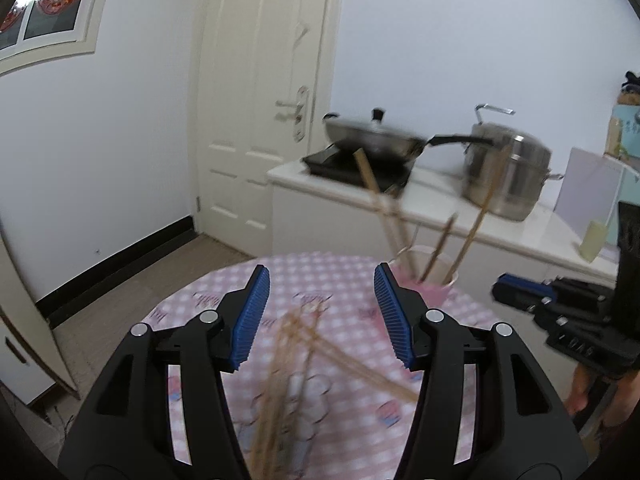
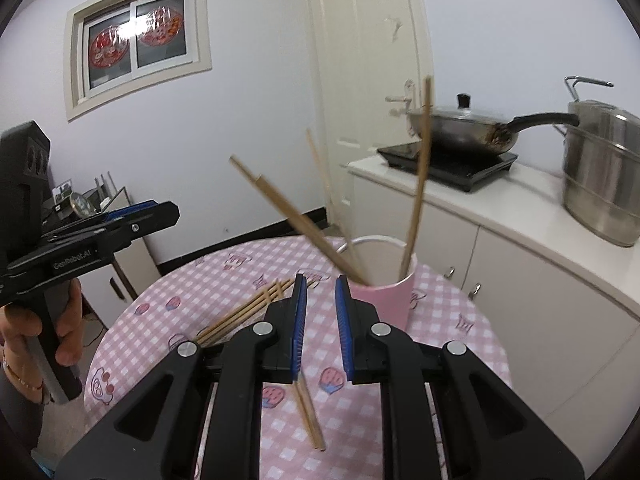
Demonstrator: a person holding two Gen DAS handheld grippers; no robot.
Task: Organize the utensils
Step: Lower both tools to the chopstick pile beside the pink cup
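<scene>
A pink cup (image 2: 384, 300) stands on the far side of the round table and holds several wooden chopsticks (image 2: 296, 220) that lean outward. More loose chopsticks (image 2: 244, 312) lie in a bundle on the cloth, left of the cup. My right gripper (image 2: 320, 280) hovers just before the cup, its jaws a narrow gap apart with nothing between them. One chopstick (image 2: 310, 416) lies on the cloth beneath it. My left gripper (image 1: 322, 276) is open and empty above the blurred loose chopsticks (image 1: 296, 344), with the cup (image 1: 432, 286) ahead to its right.
The table wears a pink checked cloth (image 2: 460, 320). Behind it a white counter (image 2: 500, 208) carries an induction cooker, a lidded wok (image 2: 464, 128) and a steel pot (image 2: 604, 184). A closed door (image 2: 360, 80) stands beyond. A hand (image 2: 64, 332) holds the left gripper's grip.
</scene>
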